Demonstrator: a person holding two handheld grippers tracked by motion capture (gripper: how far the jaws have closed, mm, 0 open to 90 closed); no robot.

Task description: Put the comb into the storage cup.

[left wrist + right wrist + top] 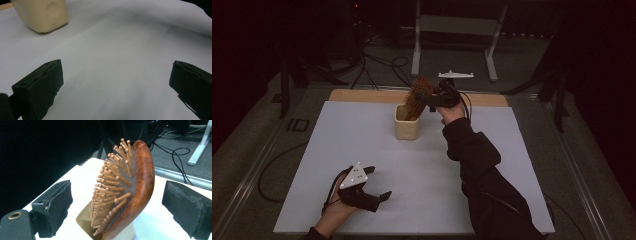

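Observation:
A wooden hairbrush [418, 97] with brown pins stands handle-down in a cream cup [406, 127] at the back middle of the white table cover [362, 135]. My right gripper [431, 100] is at the brush head from the right. In the right gripper view the brush head [140, 190] rises between the jaws of my right gripper [120, 207], which stand wide with a gap on each side and touch nothing. The cup rim [83, 220] lies below it. My left gripper [380, 182] rests near the front left, open and empty [116, 85], with the cup [42, 15] far ahead of it.
A strip of bare wooden tabletop [362, 95] runs along the back edge. Beyond it stand a grey metal stand [457, 30] and loose cables [382, 65] on the floor. A dark sleeve [482, 170] crosses the right half of the table.

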